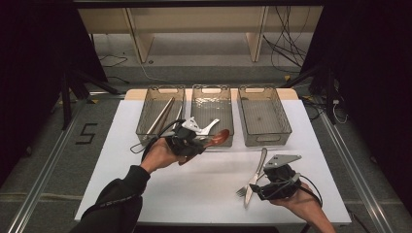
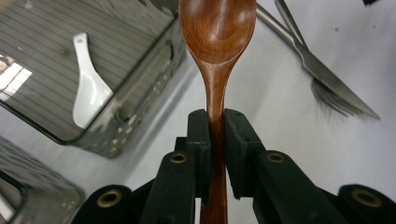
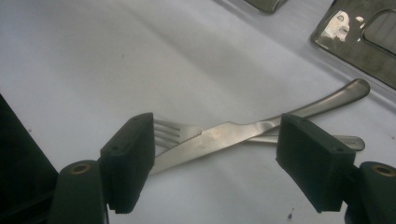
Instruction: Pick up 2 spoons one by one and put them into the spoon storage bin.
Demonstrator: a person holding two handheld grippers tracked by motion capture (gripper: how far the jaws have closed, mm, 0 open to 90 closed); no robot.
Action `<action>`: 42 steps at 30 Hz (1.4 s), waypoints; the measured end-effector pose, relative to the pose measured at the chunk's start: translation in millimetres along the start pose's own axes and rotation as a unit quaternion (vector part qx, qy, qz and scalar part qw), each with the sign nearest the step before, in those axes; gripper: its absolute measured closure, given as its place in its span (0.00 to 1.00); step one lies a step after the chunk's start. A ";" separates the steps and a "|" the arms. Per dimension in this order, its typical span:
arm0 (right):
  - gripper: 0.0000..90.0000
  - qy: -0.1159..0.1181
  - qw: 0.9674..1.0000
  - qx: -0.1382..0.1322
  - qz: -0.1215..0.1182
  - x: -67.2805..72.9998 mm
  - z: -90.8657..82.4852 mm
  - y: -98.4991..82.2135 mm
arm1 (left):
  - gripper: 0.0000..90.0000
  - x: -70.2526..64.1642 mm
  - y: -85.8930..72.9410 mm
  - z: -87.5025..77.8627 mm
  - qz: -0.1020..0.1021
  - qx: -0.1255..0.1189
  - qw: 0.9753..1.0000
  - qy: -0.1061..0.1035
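Note:
My left gripper [image 1: 206, 142] hangs above the table just in front of the middle bin, shut on the handle of a brown wooden spoon [image 2: 215, 56]. The spoon's bowl [image 1: 221, 137] points right, toward that bin's front wall. A steel knife [image 3: 224, 136] lies crossed over a steel fork [image 3: 167, 132] on the white table. My right gripper [image 3: 222, 158] stands open just before them, one jaw on either side of the knife blade and touching neither. In the high view the knife [image 1: 254, 175] lies left of my right gripper [image 1: 260, 188].
Three clear plastic bins stand in a row at the back of the white table [image 1: 204, 184]. The left bin [image 1: 145, 131] holds long thin utensils [image 1: 163, 116], the middle bin [image 1: 212, 87] a white spoon [image 2: 88, 91], and the right bin [image 1: 286, 128] looks bare.

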State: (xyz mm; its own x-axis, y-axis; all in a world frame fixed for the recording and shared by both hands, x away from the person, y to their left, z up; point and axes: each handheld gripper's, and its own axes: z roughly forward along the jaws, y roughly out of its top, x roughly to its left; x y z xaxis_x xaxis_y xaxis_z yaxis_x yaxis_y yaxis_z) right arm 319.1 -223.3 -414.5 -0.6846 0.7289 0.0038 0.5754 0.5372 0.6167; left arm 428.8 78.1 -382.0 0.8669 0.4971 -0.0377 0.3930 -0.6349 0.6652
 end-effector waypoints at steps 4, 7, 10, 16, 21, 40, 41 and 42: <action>0.32 0.001 1.000 0.000 0.001 -0.3 0.0 -0.2 | 0.89 5.0 8.3 -0.7 -0.001 -0.004 1.000 0.007; 0.32 0.001 1.000 -0.001 0.000 -0.2 0.0 -0.2 | 0.89 8.1 13.8 -1.0 -0.007 -0.011 1.000 0.010; 0.32 0.001 1.000 -0.001 0.002 0.0 0.1 -0.2 | 0.89 11.5 19.4 -1.9 -0.011 -0.019 1.000 0.014; 0.32 0.001 1.000 0.000 0.001 -0.4 0.2 -0.2 | 0.89 23.7 29.1 -1.0 -0.020 -0.030 0.999 0.027; 0.32 0.002 1.000 0.000 0.002 -0.6 0.2 -0.3 | 0.89 34.4 38.9 -0.6 -0.029 -0.037 0.998 0.035; 0.32 0.005 1.000 0.001 0.001 -1.4 0.9 -0.7 | 0.89 70.3 62.1 19.9 -0.075 -0.044 0.994 0.073; 0.32 0.005 1.000 0.003 0.001 -1.2 1.3 -0.8 | 0.89 71.6 63.3 21.4 -0.075 -0.043 0.993 0.074; 0.32 0.005 1.000 0.003 0.001 -1.0 1.4 -0.8 | 0.89 72.7 64.7 22.7 -0.077 -0.041 0.993 0.074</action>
State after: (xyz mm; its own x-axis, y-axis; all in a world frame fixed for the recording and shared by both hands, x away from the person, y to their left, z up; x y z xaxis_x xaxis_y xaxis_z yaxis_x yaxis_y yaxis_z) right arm 319.9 -223.9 -416.1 -0.6881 0.7255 0.0132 0.5797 0.5386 0.6114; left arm 524.2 59.8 -358.7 0.7416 0.6698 -0.0370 0.4851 -0.4974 0.7192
